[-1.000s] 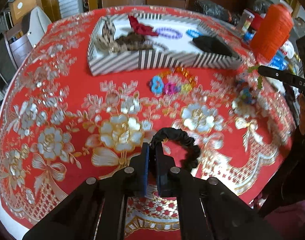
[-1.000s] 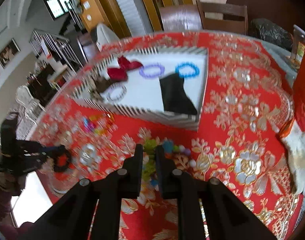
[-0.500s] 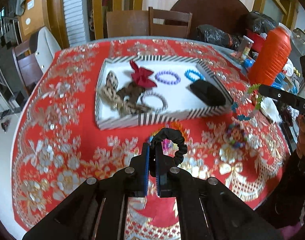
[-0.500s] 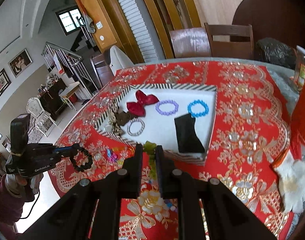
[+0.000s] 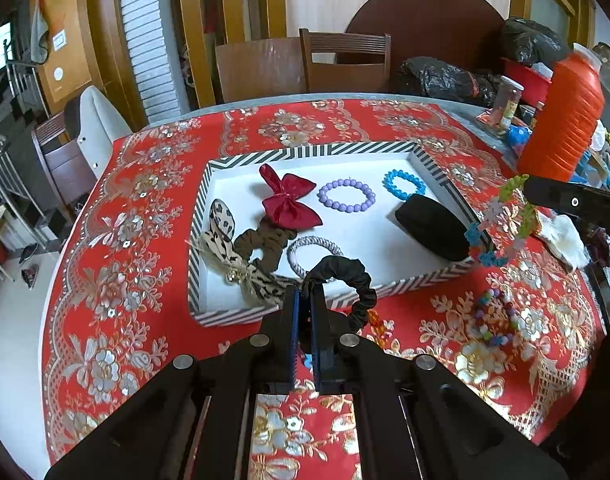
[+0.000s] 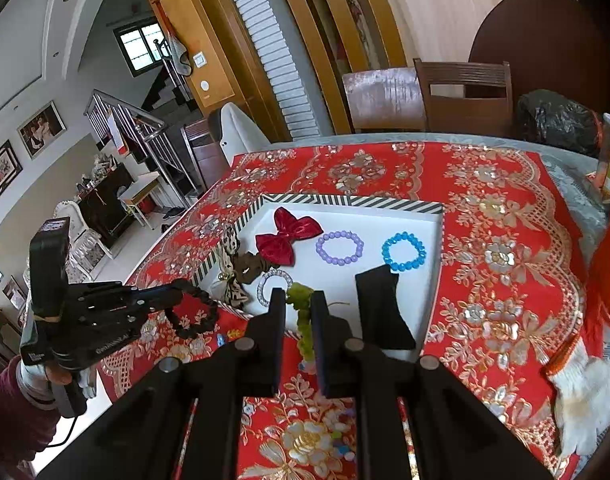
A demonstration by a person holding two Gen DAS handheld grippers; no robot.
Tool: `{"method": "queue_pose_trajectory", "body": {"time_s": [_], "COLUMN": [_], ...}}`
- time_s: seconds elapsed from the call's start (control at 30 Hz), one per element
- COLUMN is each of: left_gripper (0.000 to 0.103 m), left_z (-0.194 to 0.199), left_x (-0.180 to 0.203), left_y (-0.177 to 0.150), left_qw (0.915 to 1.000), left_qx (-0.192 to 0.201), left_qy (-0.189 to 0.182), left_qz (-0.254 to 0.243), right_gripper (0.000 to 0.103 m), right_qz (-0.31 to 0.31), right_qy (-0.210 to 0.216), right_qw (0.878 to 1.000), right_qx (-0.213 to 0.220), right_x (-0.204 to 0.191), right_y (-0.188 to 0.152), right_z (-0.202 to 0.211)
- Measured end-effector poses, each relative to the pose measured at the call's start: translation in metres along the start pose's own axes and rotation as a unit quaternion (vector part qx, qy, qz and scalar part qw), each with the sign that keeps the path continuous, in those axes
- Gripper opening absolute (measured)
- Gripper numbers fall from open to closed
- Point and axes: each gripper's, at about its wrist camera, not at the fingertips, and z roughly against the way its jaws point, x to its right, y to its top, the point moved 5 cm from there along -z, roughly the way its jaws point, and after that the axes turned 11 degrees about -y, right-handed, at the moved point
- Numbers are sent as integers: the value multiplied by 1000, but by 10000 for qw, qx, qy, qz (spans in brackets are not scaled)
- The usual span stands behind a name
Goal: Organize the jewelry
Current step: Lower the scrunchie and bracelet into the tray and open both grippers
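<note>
1. Left gripper point(image 5: 305, 300): jaws pressed together on a black scrunchie point(image 5: 351, 280), which loops up and to the right of the tips, clear of the surface, just in front of the tray's near wall.
2. Right gripper point(image 6: 298, 308): jaws pinching a beaded bracelet point(image 6: 303, 320); green beads hang between the tips. From the left wrist cam the same bracelet point(image 5: 501, 220) dangles w/ green, blue & pale beads, over the tray's right corner.
3. Striped tray point(image 5: 233, 314) sits mid-surface on the red floral cloth point(image 5: 117, 280). Inside: red bow point(image 5: 287, 200), purple bead bracelet point(image 5: 347, 196), blue bead bracelet point(image 5: 405, 184), black pouch point(image 5: 433, 228), brown scrunchie point(image 5: 265, 242), leopard-print bow point(image 5: 225, 236), grey hair tie point(image 5: 305, 250).
4. On the cloth, outside the tray: a multicolour bead bracelet point(image 5: 497, 316) to the right, small bright bits near the left jaws.
5. Far right: orange thread cone point(image 5: 565, 116), white glove point(image 6: 581, 396).
6. A hand point(image 6: 59, 376) in a maroon sleeve grips the left tool's handle.
</note>
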Motion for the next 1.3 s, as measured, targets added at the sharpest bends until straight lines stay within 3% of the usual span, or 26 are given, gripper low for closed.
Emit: {"method": "queue_pose_trajectory", "body": {"time_s": [0.47, 0.9, 1.13, 1.3], "left_gripper": [0, 0, 2, 2], "left_z": [-36, -104, -140, -145], "left_x": [-10, -24, -53, -62], "left_y": [29, 61, 63, 65], "left_qw": [9999, 9967, 9939, 9927], "left_qx": [-63, -330, -587, -623], "left_qy": [90, -298, 100, 98], "left_qz": [68, 673, 930, 1028], "right_gripper": [13, 13, 13, 13], "right_qz": [-195, -318, -362, -266], "right_qy": [12, -198, -107, 27], "right_qw": [9995, 9975, 9943, 9920], "right_qx": [-233, -605, -999, -1232], "right_x": [-2, 5, -7, -21], "right_y": [13, 7, -5, -17], "right_z": [-49, -96, -134, -155]}}
